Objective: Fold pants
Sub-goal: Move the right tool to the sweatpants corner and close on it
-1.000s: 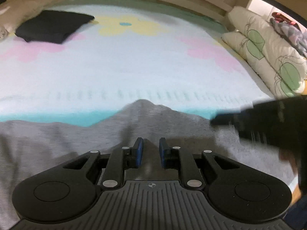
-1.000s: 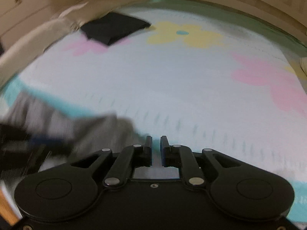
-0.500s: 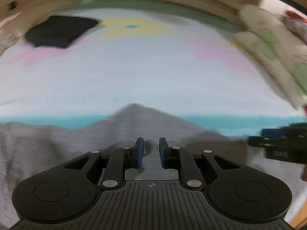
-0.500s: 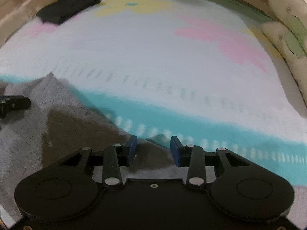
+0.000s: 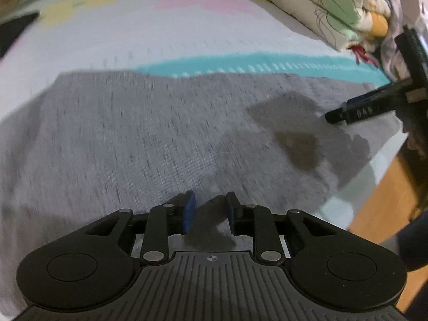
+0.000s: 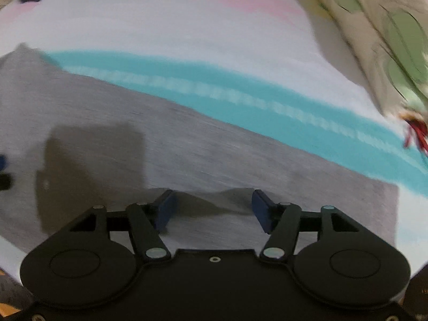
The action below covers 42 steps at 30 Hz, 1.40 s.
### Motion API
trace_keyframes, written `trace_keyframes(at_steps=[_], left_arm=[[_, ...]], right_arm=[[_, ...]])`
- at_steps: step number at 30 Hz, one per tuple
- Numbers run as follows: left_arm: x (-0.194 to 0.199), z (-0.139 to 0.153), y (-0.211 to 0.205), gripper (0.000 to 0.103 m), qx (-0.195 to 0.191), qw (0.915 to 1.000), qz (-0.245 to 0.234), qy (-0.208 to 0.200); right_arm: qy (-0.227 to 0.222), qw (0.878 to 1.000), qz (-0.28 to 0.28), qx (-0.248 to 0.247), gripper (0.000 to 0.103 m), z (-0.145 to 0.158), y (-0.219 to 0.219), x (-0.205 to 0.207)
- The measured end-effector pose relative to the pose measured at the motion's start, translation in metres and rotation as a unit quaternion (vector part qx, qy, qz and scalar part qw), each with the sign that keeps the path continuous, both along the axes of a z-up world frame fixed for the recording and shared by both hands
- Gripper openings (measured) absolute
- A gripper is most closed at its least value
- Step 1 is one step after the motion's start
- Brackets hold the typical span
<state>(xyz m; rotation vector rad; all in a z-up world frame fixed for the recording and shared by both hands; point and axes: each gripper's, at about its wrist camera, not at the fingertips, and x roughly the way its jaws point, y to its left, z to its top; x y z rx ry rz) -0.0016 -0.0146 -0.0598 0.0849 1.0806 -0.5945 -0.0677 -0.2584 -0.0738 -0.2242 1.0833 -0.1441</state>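
Note:
Grey pants point(image 5: 139, 139) lie spread flat on the flowered bed sheet point(image 5: 149, 34). My left gripper point(image 5: 211, 203) hovers just over the pants' near part. Its jaws are opening, and only flat cloth and shadow show in the gap. My right gripper point(image 6: 214, 200) stands wide and is still opening, with a low ridge of the grey pants point(image 6: 240, 160) lying loose between its fingers, untouched by the pads. In the left wrist view the right gripper point(image 5: 347, 112) reaches in over the pants' right end. The left fingertips point(image 6: 2, 171) show at the right wrist view's left edge.
Patterned pillows point(image 5: 321, 8) lie stacked at the right of the bed and appear again as pillows point(image 6: 388, 40). A folded black garment point(image 5: 13, 29) sits far left. The bed's edge and wooden floor point(image 5: 379, 200) are at the lower right, beside a person's dark sleeve point(image 5: 412, 243).
Both grippers swung to the right over the pants. The raised peak of grey cloth that the left jaws pinched has dropped flat. Both pairs of jaws have parted, the right one widely.

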Motion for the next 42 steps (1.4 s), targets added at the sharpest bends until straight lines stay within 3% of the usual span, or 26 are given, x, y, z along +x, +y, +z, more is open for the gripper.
trace_keyframes(at_steps=[3, 5, 7, 10, 11, 14, 16, 17, 19, 22, 23, 25, 28, 30, 32, 35, 38, 42], left_arm=[[-0.010, 0.001, 0.000, 0.024, 0.004, 0.9998, -0.016, 0.009], [-0.015, 0.005, -0.009, 0.024, 0.018, 0.9994, -0.030, -0.001], [-0.008, 0.010, -0.017, 0.024, -0.005, 0.9994, -0.032, -0.013], [-0.010, 0.024, -0.040, 0.024, -0.055, 0.9956, -0.044, -0.062], [-0.011, 0.026, -0.051, 0.024, -0.059, 0.9936, -0.058, -0.078], [-0.011, 0.023, -0.081, 0.024, -0.054, 0.9896, -0.080, -0.107], [-0.010, 0.016, -0.095, 0.024, -0.051, 0.9894, -0.090, -0.101], [-0.010, 0.010, -0.101, 0.024, -0.046, 0.9904, -0.105, -0.078], [-0.013, -0.008, -0.111, 0.024, -0.022, 0.9888, -0.147, 0.016], [-0.027, -0.010, -0.109, 0.025, -0.015, 0.9838, -0.177, 0.026], [-0.026, -0.011, -0.108, 0.026, -0.023, 0.9807, -0.186, 0.055], [-0.020, -0.007, -0.103, 0.026, -0.037, 0.9826, -0.171, 0.063], [-0.012, 0.011, -0.103, 0.026, -0.078, 0.9852, -0.152, 0.016], [-0.003, 0.024, -0.102, 0.026, -0.108, 0.9862, -0.123, -0.023], [0.004, 0.028, -0.107, 0.027, -0.115, 0.9885, -0.084, -0.052], [0.015, 0.023, -0.124, 0.027, -0.096, 0.9920, -0.067, -0.047], [0.023, 0.013, -0.145, 0.027, -0.088, 0.9933, -0.060, -0.044], [0.033, -0.004, -0.164, 0.027, -0.087, 0.9929, -0.063, -0.052]], right_arm=[[-0.001, 0.998, -0.058, 0.030, 0.066, 0.004, -0.043, 0.002], [-0.002, 0.994, -0.107, 0.012, 0.070, 0.004, -0.068, 0.003], [0.004, 0.989, -0.139, 0.053, 0.073, 0.007, -0.093, 0.000], [-0.011, 0.977, -0.191, 0.089, 0.059, 0.018, -0.109, -0.012], [-0.020, 0.977, -0.191, 0.091, 0.054, 0.024, -0.107, -0.015], [-0.038, 0.984, -0.146, 0.099, 0.054, 0.034, -0.091, -0.027], [-0.051, 0.986, -0.112, 0.111, 0.054, 0.032, -0.070, -0.031], [-0.052, 0.988, -0.093, 0.111, 0.055, 0.030, -0.059, -0.032], [-0.030, 0.993, -0.057, 0.098, 0.054, 0.017, -0.041, -0.031], [0.043, 0.997, -0.015, 0.068, 0.054, -0.009, -0.027, -0.042], [0.036, 0.997, -0.005, 0.062, 0.054, -0.010, -0.024, -0.051], [0.050, 0.996, 0.010, 0.068, 0.053, -0.008, -0.027, -0.059], [0.030, 0.992, -0.025, 0.119, 0.053, 0.003, -0.053, -0.069], [-0.009, 0.988, -0.064, 0.137, 0.055, 0.017, -0.078, -0.070], [-0.051, 0.980, -0.114, 0.157, 0.061, 0.031, -0.109, -0.074], [-0.104, 0.954, -0.211, 0.187, 0.070, 0.042, -0.159, -0.083], [-0.123, 0.923, -0.295, 0.214, 0.070, 0.039, -0.202, -0.093], [-0.126, 0.895, -0.360, 0.232, 0.070, 0.027, -0.232, -0.108]])
